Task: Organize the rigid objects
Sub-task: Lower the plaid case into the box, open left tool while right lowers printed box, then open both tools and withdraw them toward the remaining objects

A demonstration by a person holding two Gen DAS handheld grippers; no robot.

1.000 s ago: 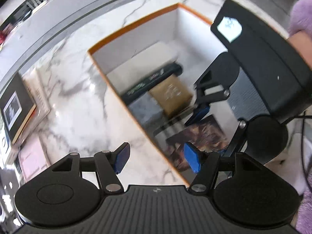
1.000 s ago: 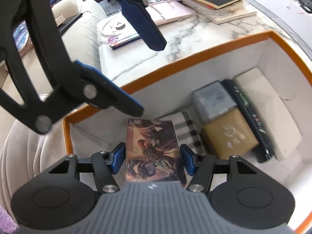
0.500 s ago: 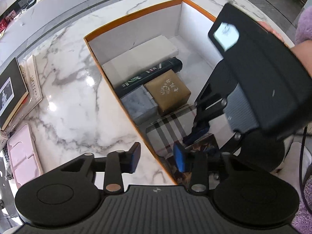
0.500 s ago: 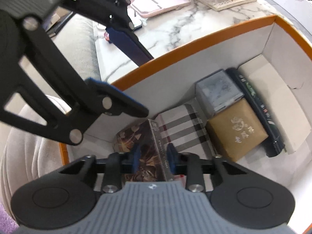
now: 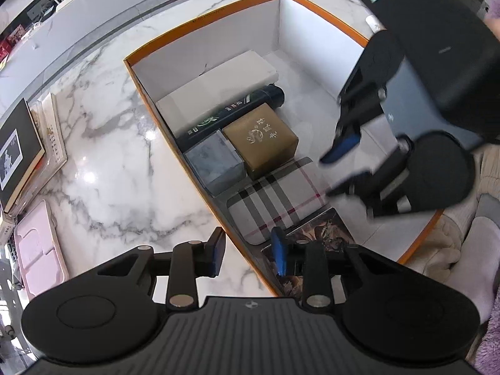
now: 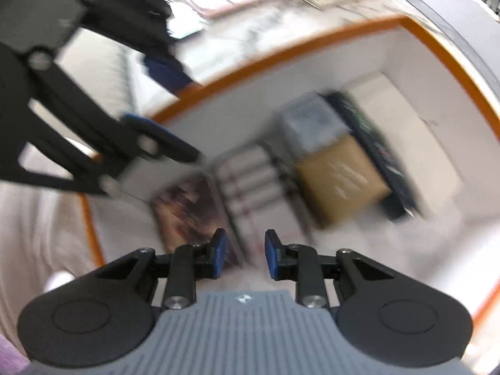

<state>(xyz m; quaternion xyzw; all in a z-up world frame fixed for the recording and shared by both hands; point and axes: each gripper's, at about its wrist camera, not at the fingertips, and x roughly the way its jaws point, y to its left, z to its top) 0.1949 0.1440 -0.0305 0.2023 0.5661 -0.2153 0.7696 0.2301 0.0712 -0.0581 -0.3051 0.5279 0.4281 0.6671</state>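
An orange-rimmed white box [image 5: 200,22] sits on the marble counter. Inside lie a white flat box [image 5: 218,84], a dark tube [image 5: 237,109], a grey box [image 5: 215,159], a brown box [image 5: 262,137], a plaid case [image 5: 278,200] and a dark illustrated box [image 5: 325,234]. My left gripper [image 5: 248,251] is open and empty, straddling the box's near wall. My right gripper [image 6: 242,254] is open and empty, above the illustrated box [image 6: 187,212] and plaid case [image 6: 250,181]; it shows in the left wrist view [image 5: 340,168]. The right wrist view is blurred.
Books [image 5: 18,153] and a pink tray [image 5: 40,250] lie on the counter [image 5: 109,156] at the left. A cream cushion [image 5: 453,237] sits at the right beyond the box. The left gripper's arm [image 6: 78,118] crosses the right wrist view.
My right gripper let go of the illustrated box, opened, and rose away from the box floor. The illustrated box now lies flat beside the plaid case. My left gripper pulled back a little.
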